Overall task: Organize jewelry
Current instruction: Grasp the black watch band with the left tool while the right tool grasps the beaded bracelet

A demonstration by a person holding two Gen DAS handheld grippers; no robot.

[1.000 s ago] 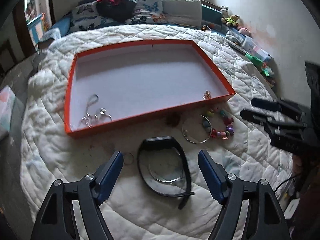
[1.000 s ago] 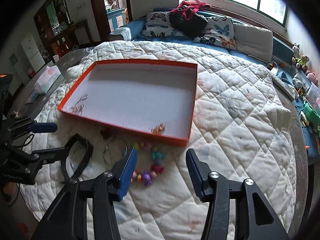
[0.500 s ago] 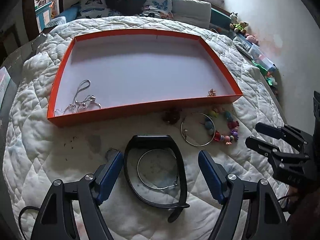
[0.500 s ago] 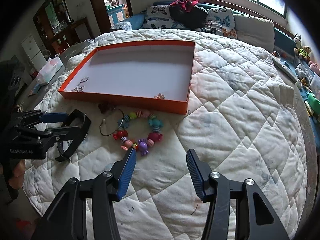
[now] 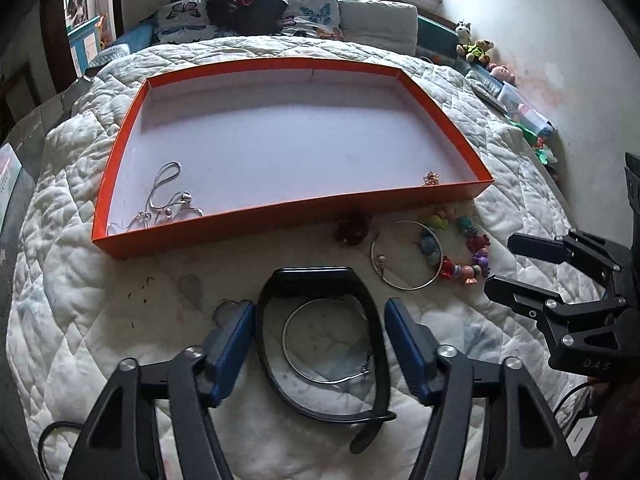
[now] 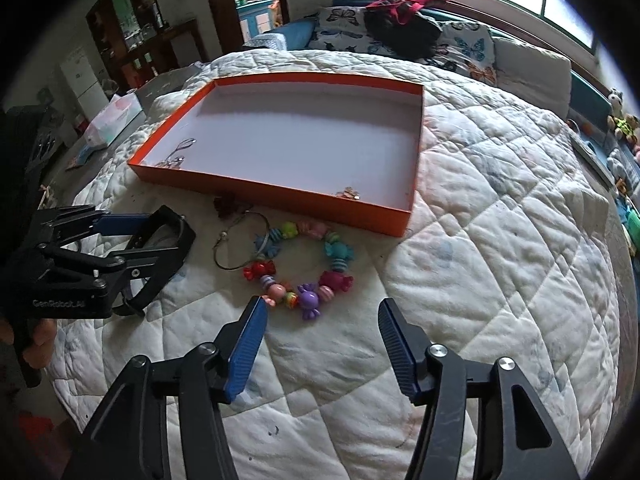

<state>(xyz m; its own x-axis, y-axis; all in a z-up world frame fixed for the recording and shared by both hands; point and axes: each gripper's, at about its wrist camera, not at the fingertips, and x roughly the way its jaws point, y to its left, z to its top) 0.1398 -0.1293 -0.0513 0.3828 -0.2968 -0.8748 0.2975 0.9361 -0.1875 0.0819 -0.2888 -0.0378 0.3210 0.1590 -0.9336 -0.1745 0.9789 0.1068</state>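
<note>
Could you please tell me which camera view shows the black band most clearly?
The left wrist view: the black band lies whole between the left gripper's open jaws. In the right wrist view that gripper hides most of the band.

My left gripper (image 5: 320, 322): black angular linkage arms, silver pivot screws, ribbed blue pads (image 5: 234, 338). My right gripper (image 6: 322, 330): identical build. White "GenRobot.AI" lettering marks the left body; bare fingers grip its handle.

Left claw (image 5: 320, 320) low, fingers spread wide; right claw (image 6: 322, 326) likewise spread, hovering, gripping nothing
</note>
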